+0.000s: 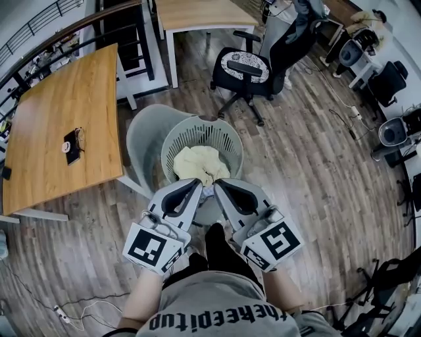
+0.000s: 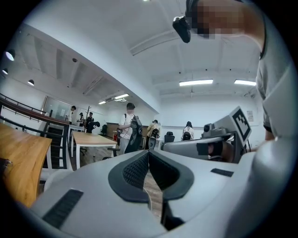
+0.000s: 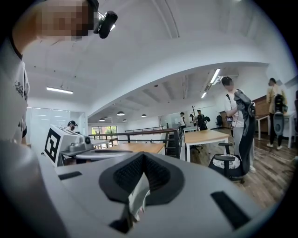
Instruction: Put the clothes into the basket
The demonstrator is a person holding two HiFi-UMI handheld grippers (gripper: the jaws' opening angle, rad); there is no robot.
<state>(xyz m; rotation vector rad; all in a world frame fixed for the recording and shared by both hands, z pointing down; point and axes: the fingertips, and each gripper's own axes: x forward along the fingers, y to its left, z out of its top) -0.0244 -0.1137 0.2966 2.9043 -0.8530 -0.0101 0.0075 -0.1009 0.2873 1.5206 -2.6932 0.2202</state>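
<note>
A grey slotted laundry basket (image 1: 231, 136) stands on the wood floor with a pale yellow garment (image 1: 197, 162) bunched inside it. Both grippers hover side by side over its near rim, tips almost touching. My left gripper (image 1: 197, 185) has its jaws together; in the left gripper view (image 2: 148, 154) only floor and a thin pale edge show in the gap below the pads. My right gripper (image 1: 219, 185) is shut, and in the right gripper view (image 3: 142, 159) a strip of pale cloth (image 3: 138, 197) hangs between its jaws. A scrap of pale cloth (image 1: 209, 191) peeks out between the two tips.
A wooden table (image 1: 46, 141) with a phone (image 1: 71, 146) lies left. A grey chair (image 1: 141, 138) touches the basket's left side. A black office chair (image 1: 247, 69) stands beyond, a second table (image 1: 197, 13) behind it. People stand in the distance (image 2: 128, 128).
</note>
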